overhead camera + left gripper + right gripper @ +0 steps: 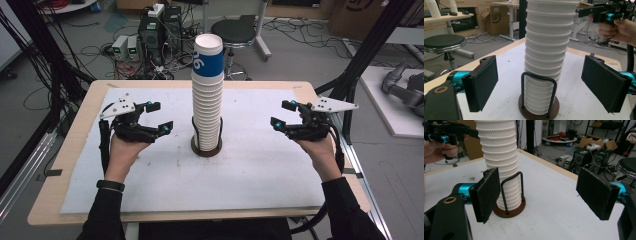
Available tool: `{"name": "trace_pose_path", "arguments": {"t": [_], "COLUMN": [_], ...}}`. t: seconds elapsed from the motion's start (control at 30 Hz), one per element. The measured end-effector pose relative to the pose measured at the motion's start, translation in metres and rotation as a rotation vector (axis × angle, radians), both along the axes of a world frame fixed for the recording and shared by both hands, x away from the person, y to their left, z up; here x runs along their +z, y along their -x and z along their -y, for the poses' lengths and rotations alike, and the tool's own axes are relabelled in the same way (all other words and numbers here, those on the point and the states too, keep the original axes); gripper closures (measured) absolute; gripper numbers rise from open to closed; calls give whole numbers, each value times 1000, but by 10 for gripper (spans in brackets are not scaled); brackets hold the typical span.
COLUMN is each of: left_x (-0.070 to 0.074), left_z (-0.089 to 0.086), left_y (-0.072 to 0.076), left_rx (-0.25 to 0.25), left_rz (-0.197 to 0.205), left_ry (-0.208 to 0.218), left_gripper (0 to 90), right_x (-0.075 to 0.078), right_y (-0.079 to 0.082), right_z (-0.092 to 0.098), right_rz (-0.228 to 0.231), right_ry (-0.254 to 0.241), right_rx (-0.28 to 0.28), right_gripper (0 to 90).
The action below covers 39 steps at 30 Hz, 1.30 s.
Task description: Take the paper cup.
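While the tall stack of white cups (207, 95) stands untouched in its wire holder (206, 145) at the middle of the table (75, 150), nothing looks started: you have yet to take a cup off it. Your left gripper (155, 117) and right gripper (280, 114) hover well apart on either side, both spread wide with nothing between their pads. White sheet (150, 190) underneath; beyond, a stool (233, 31), cables and electronics on the floor.
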<state>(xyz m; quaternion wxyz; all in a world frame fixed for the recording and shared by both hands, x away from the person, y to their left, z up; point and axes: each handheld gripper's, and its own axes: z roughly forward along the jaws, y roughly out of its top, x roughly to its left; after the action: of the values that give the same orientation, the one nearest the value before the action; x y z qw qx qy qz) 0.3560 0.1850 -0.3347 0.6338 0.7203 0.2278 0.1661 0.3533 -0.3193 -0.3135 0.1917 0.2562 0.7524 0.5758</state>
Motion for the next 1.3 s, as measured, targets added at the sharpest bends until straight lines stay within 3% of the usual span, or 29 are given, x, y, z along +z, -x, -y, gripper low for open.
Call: {"name": "trace_pose_path", "arguments": {"t": [0.1,0.13,0.17,0.23,0.6,0.77,1.2,1.3], "left_x": [0,0,0,1,7,10,33,38], "left_z": [-1,-1,-1,-1,8,13,38,43], "left_y": [-2,-2,-5,-5,-1,1,-7,-10], "left_rx": [1,-3,-13,-18,-29,-36,-70,-45], "left_rz": [-7,-17,-54,-67,-32,-20,8,0], "left_ry": [3,12,32,34,1,13,5,3], "left_gripper": [138,137,132,131,131,131,130,91], "right_x": [-3,-4,-4,-4,-4,-5,-6,-7], "right_y": [-3,-3,-4,-3,2,3,0,-1], "right_z": [4,5,6,7,4,-2,-3,-4], "right_rz": [-15,-20,-22,-26,-24,-25,-36,-45], "right_ry": [3,2,2,4,12,35,40,50], "right_rx": [-2,-5,-8,-10,15,26,29,36], "right_gripper": [201,201,200,200,201,201,201,201]}}
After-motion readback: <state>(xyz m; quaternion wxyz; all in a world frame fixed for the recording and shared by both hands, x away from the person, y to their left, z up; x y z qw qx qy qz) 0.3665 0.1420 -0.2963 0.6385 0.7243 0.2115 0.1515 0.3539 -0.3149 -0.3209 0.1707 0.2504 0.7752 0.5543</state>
